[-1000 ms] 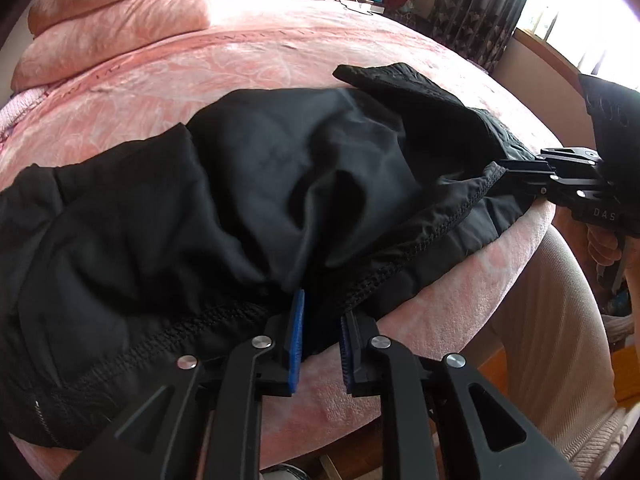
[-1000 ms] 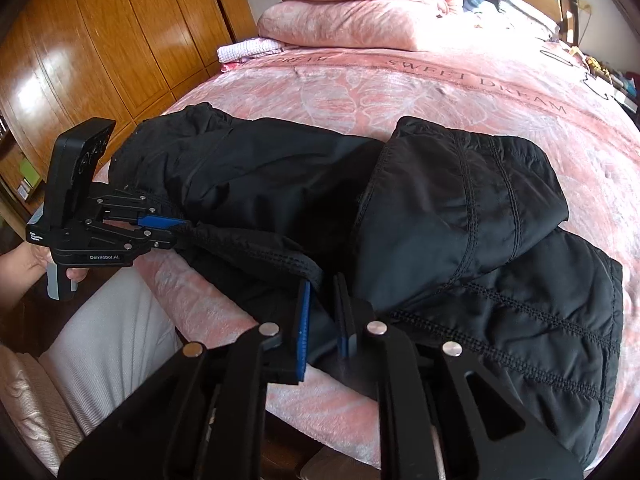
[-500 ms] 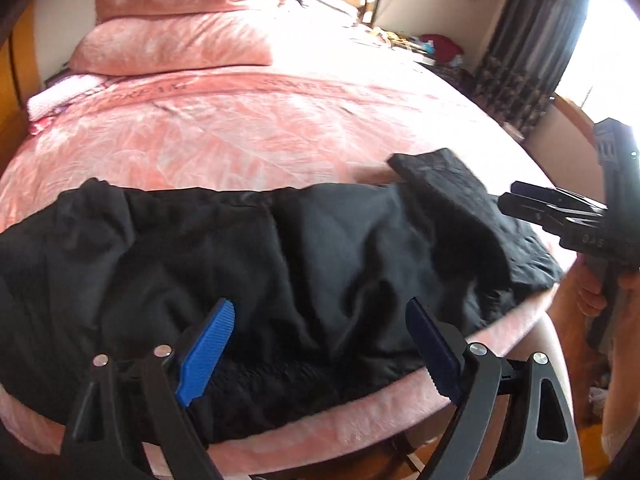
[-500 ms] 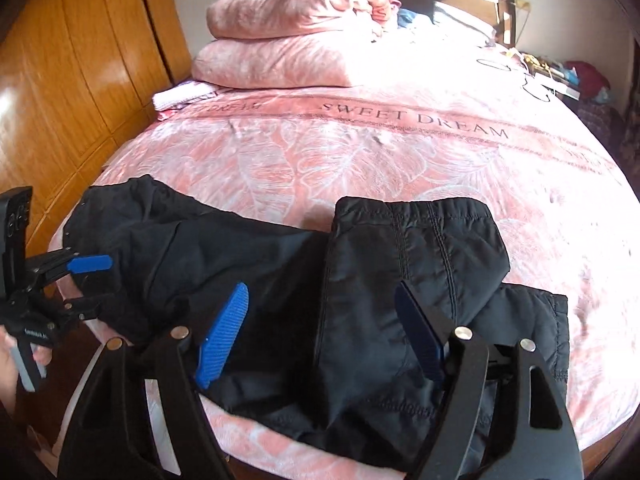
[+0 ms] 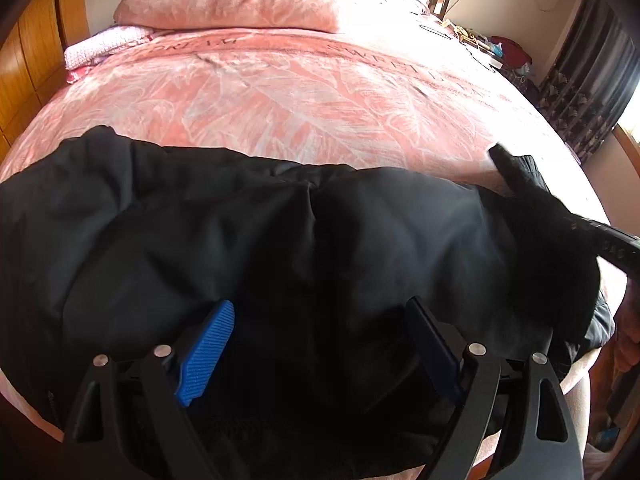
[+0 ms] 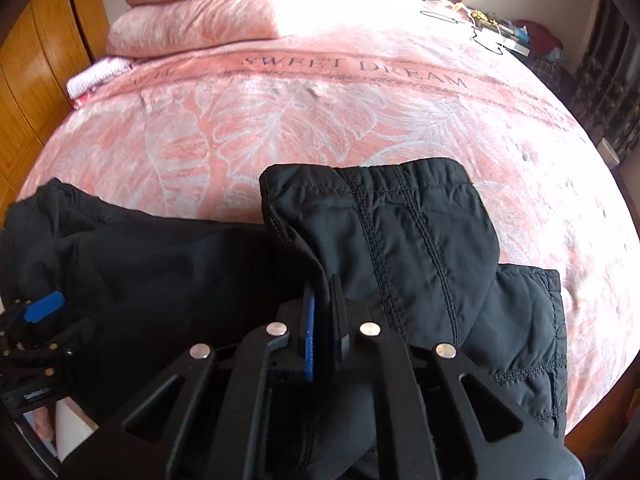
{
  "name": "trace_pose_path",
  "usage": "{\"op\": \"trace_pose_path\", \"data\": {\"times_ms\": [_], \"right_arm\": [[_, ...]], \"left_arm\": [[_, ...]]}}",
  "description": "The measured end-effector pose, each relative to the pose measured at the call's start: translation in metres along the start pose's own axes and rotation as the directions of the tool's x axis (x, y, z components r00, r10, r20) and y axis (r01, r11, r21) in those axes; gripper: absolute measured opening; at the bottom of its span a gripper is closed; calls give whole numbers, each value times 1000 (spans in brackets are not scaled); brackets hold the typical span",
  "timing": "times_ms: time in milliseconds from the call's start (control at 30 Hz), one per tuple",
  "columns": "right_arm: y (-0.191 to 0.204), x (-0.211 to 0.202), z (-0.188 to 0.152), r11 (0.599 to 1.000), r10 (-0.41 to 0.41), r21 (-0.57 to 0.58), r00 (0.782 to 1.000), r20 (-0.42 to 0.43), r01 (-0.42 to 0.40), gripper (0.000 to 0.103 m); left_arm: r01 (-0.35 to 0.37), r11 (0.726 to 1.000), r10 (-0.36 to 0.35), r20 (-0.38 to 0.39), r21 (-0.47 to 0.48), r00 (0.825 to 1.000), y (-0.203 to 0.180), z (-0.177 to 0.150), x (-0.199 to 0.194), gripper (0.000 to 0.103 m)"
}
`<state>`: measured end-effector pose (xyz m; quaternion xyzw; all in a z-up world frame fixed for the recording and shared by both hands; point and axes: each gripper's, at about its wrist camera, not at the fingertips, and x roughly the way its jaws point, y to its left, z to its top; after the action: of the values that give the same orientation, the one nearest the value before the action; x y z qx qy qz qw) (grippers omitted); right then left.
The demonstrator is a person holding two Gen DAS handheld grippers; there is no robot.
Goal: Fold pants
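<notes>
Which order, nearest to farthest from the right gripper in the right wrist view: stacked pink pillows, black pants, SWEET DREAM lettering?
1. black pants: pinched in the right gripper, near bed edge.
2. SWEET DREAM lettering: mid-bed, across the blanket.
3. stacked pink pillows: far end, upper left.

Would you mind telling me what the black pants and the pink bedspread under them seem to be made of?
The black pants look like a thin woven synthetic, perhaps nylon: a faint sheen, fine crinkles and rows of stitching. The pink bedspread looks like plush fleece or velvet: a soft nap with a pale leaf pattern and woven lettering.
</notes>
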<state>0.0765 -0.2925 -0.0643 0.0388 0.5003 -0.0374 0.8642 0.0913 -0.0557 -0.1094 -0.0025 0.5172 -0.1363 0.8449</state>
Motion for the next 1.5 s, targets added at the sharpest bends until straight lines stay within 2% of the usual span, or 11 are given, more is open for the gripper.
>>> {"op": "trace_pose_path", "data": {"times_ms": [100,233,467,700,767,833,967,1100,1267,1300,1500], "right_arm": [[-40,-38,-14,991,49,120,995,87,-59,5],[-101,-68,-50,955,65,283,993,98,-90,6],[-162,-74,-124,928,19,372,1000,9,-21,37],[-204,-61,-136,804,204,553,974,93,-221,49],[-212,-60,-133,753,252,599,960,123,-274,44],[-214,-61,-130,764,240,593,965,103,-253,12],[-209,-72,-130,795,236,553,967,100,-251,9],[-208,-56,-138,823,209,542,978,-16,-167,18],[-214,-80,-139,834,181,522,982,46,-178,49],[-219,-87,-142,831,172,527,984,56,-175,49],[-253,-97,-175,707,244,658,963,117,-259,46]], "left_arm": [[-6,1000,6,3,12,1000,-1,-3,1,88],[-23,999,23,5,28,1000,-4,-6,3,88],[-66,997,66,-9,46,998,-11,-7,4,88],[-9,999,9,-5,-37,1000,-9,-8,-10,88],[-11,999,11,3,-35,1000,-12,-10,-15,88],[-10,1000,10,4,-22,1000,-15,-13,-18,88],[-34,998,34,-10,43,999,-24,-20,-11,88],[-52,996,54,-16,66,998,-27,-24,-4,89],[-37,997,39,-22,61,999,-26,-21,-5,89],[-34,998,35,-23,59,999,-25,-20,-5,89],[-43,997,45,-20,61,999,-27,-20,-2,90]]}}
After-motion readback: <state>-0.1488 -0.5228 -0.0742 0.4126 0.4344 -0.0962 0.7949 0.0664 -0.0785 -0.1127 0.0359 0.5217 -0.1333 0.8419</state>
